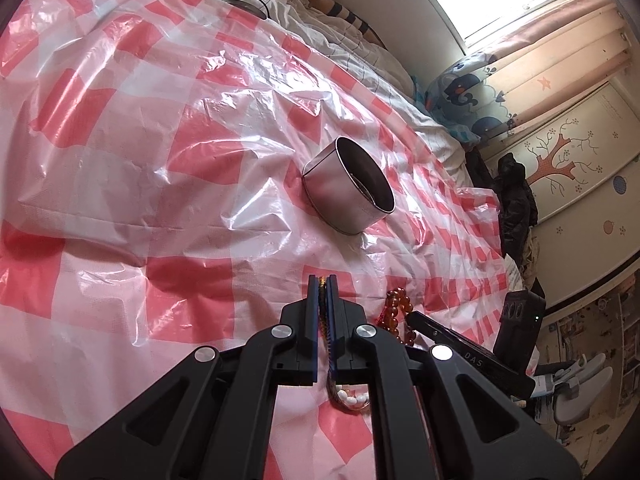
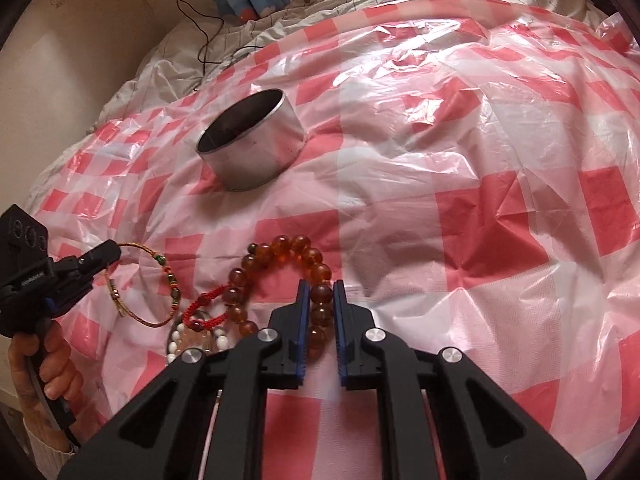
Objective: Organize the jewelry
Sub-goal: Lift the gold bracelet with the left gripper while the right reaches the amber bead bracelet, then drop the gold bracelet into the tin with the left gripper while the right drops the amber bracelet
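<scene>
A round metal tin (image 1: pixel 347 187) stands open on the red-and-white checked plastic sheet (image 1: pixel 140 160); it also shows in the right wrist view (image 2: pixel 252 144). My left gripper (image 1: pixel 322 280) is shut on a thin gold cord bracelet (image 2: pixel 160 280) with green beads, seen held at its tip (image 2: pixel 114 250). My right gripper (image 2: pixel 321 286) is closed around one side of the amber bead bracelet (image 2: pixel 280 256), beads between the pads. A red cord bracelet (image 2: pixel 204 308) and a white bead bracelet (image 2: pixel 196 340) lie beside it.
The sheet covers a bed with a white quilt (image 2: pixel 168 60) and a black cable (image 2: pixel 200 32) at the far end. Curtains (image 1: pixel 540 60) and a window are at the right. A hand (image 2: pixel 52 364) holds the left gripper's handle.
</scene>
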`<state>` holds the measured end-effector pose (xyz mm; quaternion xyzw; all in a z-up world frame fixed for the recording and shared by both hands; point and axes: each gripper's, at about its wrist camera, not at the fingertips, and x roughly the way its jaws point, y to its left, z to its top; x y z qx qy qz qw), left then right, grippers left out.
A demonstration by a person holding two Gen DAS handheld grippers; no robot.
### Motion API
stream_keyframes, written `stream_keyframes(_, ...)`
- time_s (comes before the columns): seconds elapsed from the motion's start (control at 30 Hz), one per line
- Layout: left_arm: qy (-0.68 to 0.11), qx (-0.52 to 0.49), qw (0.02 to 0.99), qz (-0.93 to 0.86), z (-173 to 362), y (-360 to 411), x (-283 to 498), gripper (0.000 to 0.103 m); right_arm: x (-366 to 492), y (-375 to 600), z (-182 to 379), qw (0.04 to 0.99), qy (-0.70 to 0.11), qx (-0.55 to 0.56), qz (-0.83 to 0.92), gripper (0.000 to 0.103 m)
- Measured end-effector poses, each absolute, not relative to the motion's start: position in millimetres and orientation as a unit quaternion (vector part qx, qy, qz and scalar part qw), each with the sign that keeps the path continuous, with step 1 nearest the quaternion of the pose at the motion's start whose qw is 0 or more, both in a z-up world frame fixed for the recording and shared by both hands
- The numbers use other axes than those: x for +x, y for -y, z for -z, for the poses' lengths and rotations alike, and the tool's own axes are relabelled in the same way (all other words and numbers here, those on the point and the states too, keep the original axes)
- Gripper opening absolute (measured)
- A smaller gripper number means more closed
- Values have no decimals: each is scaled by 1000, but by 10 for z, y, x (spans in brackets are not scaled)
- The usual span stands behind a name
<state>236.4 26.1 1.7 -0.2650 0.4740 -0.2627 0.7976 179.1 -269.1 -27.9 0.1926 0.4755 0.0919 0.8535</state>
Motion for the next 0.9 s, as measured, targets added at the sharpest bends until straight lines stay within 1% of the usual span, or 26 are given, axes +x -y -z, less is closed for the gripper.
stream_keyframes(0.07, -466, -271, 797, 271, -50, -270, 2357, 3, 1763, 2732, 194, 860, -453, 208, -105, 12)
stream_keyframes(0.23, -441, -286, 797, 297, -157, -272, 2317, 3, 1621, 2884, -178, 879, -341, 278, -181, 12)
stream_keyframes(0.33, -435, -280, 799, 307, -217, -223, 2295, 3, 1560, 2903, -330, 883, -301, 294, -209, 12)
stream_keyframes(0.63, -421, -271, 800, 331, -495, -44, 2342, 3, 1790, 2871, -333, 879, -310, 296, -209, 12)
stream_keyframes(0.77, -412, -254, 804, 345, -707, 175, 2510, 3, 1911, 2844, -377, 880, -306, 289, -218, 12)
stream_keyframes(0.9, -403, -232, 807, 363, -900, 486, 2702, 3, 2068, 2964, -407, 881, -288, 308, -214, 12)
